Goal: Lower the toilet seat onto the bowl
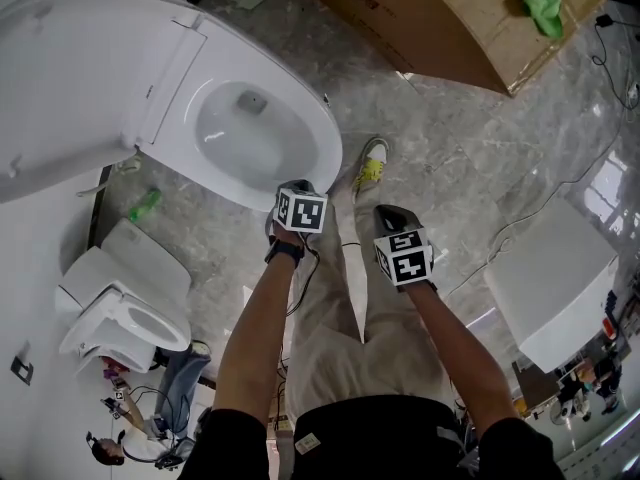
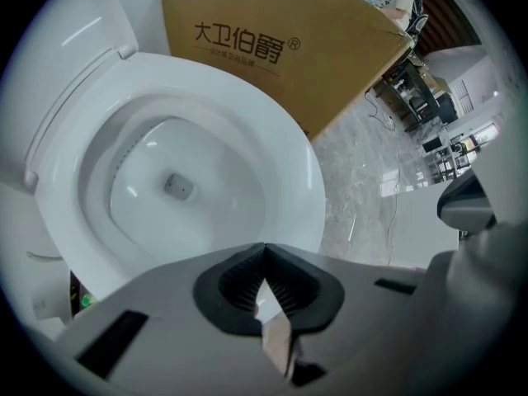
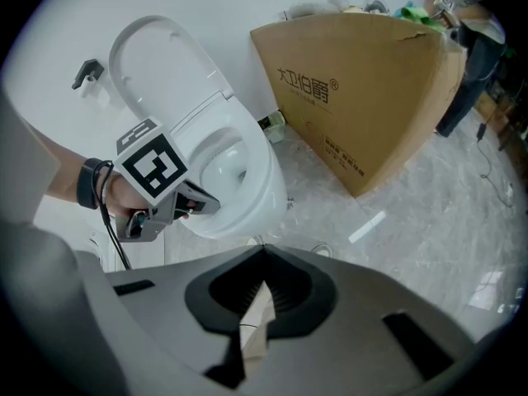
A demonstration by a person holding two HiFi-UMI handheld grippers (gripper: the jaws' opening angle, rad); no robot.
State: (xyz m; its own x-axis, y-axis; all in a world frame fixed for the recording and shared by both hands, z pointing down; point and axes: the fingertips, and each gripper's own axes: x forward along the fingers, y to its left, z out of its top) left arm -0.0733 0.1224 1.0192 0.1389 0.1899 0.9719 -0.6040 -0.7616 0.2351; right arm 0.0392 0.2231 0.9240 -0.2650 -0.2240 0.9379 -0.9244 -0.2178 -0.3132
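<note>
The white toilet (image 1: 240,128) stands at the upper left of the head view. Its seat (image 2: 293,159) lies flat on the bowl, and the lid (image 1: 70,78) is raised behind it. My left gripper (image 1: 296,186) hangs just off the bowl's front rim, pointing down, shut with nothing between its pads. In the left gripper view the same gripper (image 2: 264,246) looks over the open bowl (image 2: 177,184). My right gripper (image 1: 392,213) is to the right, over the floor and clear of the toilet, also shut and empty. The right gripper view shows that gripper (image 3: 264,250) with the left gripper (image 3: 216,205) beside the bowl.
A large cardboard box (image 1: 440,18) stands behind the toilet to the right. A second toilet (image 1: 125,308) is at the lower left and a white fixture (image 1: 555,278) at the right. A green bottle (image 1: 145,204) and cables (image 1: 560,183) lie on the marble floor.
</note>
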